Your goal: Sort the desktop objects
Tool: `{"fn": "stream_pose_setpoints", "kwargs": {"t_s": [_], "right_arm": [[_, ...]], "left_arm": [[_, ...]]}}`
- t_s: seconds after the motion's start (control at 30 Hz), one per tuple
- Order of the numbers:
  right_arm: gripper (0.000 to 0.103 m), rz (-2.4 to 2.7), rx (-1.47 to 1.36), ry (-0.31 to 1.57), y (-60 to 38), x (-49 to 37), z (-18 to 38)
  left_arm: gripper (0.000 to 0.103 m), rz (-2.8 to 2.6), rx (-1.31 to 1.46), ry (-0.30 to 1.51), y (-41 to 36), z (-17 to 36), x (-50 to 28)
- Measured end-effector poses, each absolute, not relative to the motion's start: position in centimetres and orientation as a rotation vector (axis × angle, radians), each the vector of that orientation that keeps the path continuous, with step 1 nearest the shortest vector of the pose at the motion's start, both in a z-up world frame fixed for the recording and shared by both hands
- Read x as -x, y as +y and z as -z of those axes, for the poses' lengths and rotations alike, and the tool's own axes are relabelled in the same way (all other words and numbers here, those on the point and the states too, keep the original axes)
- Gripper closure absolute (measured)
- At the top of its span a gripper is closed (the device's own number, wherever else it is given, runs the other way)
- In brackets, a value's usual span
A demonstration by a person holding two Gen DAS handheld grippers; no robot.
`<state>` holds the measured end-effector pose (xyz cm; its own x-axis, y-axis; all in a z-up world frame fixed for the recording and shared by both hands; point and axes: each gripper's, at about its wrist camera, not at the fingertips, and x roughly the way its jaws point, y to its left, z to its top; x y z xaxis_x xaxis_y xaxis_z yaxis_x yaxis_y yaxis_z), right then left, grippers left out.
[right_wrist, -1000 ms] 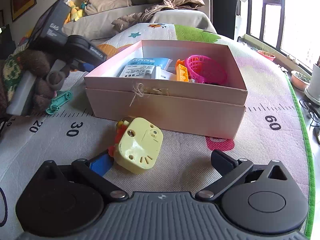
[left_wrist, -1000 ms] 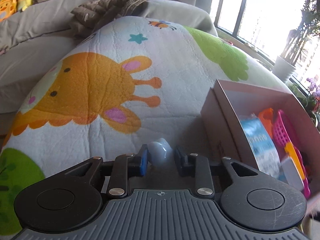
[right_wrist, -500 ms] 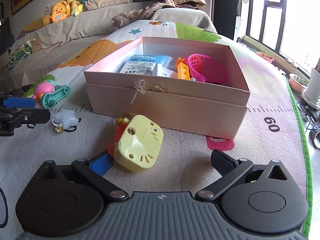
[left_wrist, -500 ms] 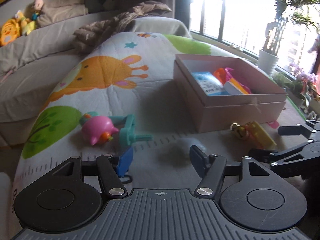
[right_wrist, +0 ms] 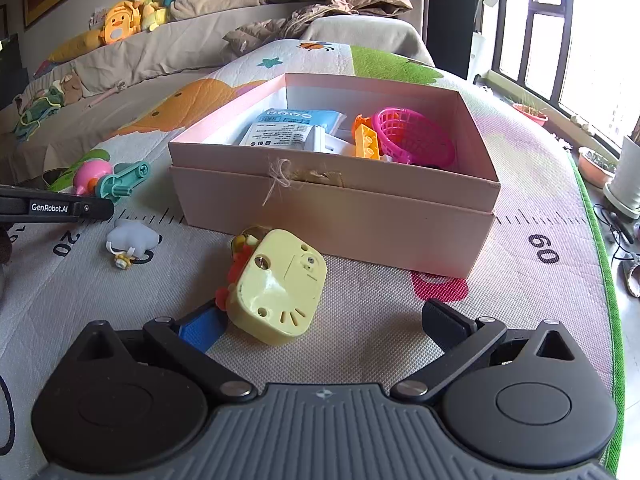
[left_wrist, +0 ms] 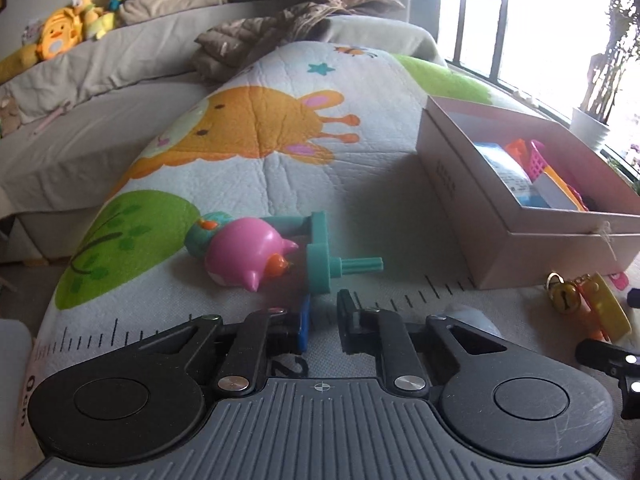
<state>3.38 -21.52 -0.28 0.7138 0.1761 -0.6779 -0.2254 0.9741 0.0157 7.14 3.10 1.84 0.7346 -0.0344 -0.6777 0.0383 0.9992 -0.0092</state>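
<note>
A pink open box (right_wrist: 336, 196) (left_wrist: 516, 216) holds a blue packet (right_wrist: 288, 128), an orange brick and a pink basket (right_wrist: 416, 140). My left gripper (left_wrist: 323, 322) is empty, its jaws narrowly apart just short of a teal plastic crank (left_wrist: 320, 256) and a pink pig toy (left_wrist: 244, 252). My right gripper (right_wrist: 320, 322) is open wide around a yellow music box (right_wrist: 280, 284) on the mat. A pale blue cloud toy (right_wrist: 130, 238) lies on the mat to the left; it also shows in the left wrist view (left_wrist: 472, 318).
A gold bell and yellow piece (left_wrist: 584, 296) lie by the box's front corner. The colourful play mat (left_wrist: 248, 128) lies over a sofa with plush toys (right_wrist: 120, 28) behind. A window and plant pots (right_wrist: 628, 184) are at the right.
My left gripper let go of the pale blue cloud toy, which dropped onto the mat. It then swung left toward the teal crank and narrowed its jaws. The right gripper stayed put.
</note>
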Motion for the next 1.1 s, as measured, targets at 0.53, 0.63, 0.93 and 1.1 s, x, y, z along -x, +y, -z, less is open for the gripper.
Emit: {"fn": "stream_pose_setpoints", "kwargs": {"t_s": [0.53, 0.63, 0.93, 1.1], "right_arm": [[0.0, -0.221, 0.077, 0.746, -21.4, -3.3, 0.3], [0.0, -0.222, 0.076, 0.747, -21.4, -3.3, 0.3], [0.0, -0.235, 0.073, 0.761, -21.6, -3.5, 0.2], [0.0, -0.238, 0.083, 0.763, -21.5, -3.6, 0.1]], "left_arm": [[0.079, -0.024, 0.005, 0.752, 2.6, -1.7, -11.0], [0.088, 0.002, -0.012, 0.751, 2.4, -1.7, -10.1], [0.089, 0.153, -0.005, 0.777, 1.6, -1.9, -4.0], [0.073, 0.221, -0.001, 0.786, 1.2, -1.9, -0.6]]}}
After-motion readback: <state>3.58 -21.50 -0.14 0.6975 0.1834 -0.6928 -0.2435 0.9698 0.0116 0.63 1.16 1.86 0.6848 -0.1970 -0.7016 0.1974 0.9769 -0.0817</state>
